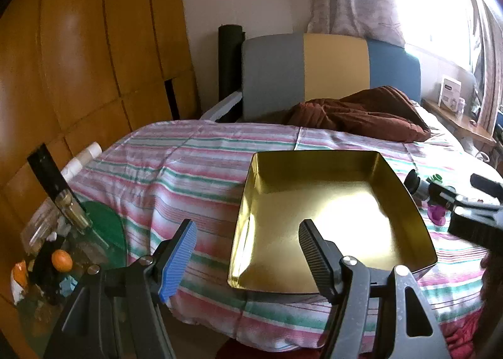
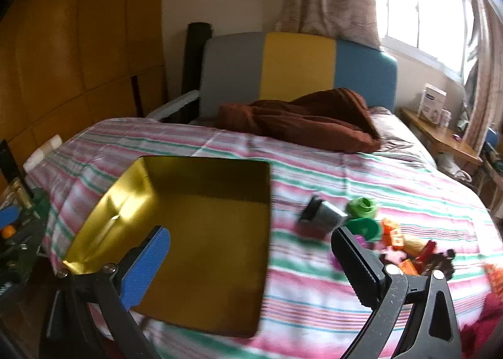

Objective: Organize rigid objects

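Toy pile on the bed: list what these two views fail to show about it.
- Left wrist view: the toy pile is mostly hidden behind the right tongs and cut off by the gold tin's wall.
- Right wrist view: the pile is motion-blurred; single pieces cannot be named, and the right tongs cover its near edge.
- The grey-black cylinder is blurred; its kind is unclear.

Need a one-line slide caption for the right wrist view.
Open right gripper above the striped bedspread, between an empty gold tin and scattered small toys.
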`<state>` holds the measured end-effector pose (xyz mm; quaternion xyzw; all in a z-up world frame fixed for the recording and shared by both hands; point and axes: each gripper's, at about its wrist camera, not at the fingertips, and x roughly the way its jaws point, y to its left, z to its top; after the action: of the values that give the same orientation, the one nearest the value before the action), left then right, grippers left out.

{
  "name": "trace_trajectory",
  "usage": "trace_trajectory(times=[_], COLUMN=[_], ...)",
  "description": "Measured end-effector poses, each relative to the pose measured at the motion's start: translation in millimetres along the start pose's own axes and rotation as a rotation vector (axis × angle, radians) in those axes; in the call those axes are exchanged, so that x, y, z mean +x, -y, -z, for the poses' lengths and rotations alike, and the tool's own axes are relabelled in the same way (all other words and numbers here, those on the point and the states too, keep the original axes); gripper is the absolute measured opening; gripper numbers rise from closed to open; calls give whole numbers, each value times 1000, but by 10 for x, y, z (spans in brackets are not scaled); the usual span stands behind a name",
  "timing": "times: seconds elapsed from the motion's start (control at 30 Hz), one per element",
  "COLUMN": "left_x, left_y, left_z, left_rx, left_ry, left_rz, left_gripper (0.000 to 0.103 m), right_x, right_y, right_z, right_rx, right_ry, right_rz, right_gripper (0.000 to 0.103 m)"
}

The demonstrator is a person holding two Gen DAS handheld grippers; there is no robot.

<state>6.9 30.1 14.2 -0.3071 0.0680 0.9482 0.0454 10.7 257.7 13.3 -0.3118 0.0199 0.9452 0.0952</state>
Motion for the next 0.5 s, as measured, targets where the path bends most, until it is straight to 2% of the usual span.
trace_trajectory(times=[0.5], left_x=[21], left_y=[382], left_z=[-60], left_rx=[110], left_ry=[2], left_rz=[41], left_gripper=[68], right_x=[113], right_y=[1494], right_z=[-187], right_rx=[169], right_ry=[-21], right_rz=[207], right_gripper=[103])
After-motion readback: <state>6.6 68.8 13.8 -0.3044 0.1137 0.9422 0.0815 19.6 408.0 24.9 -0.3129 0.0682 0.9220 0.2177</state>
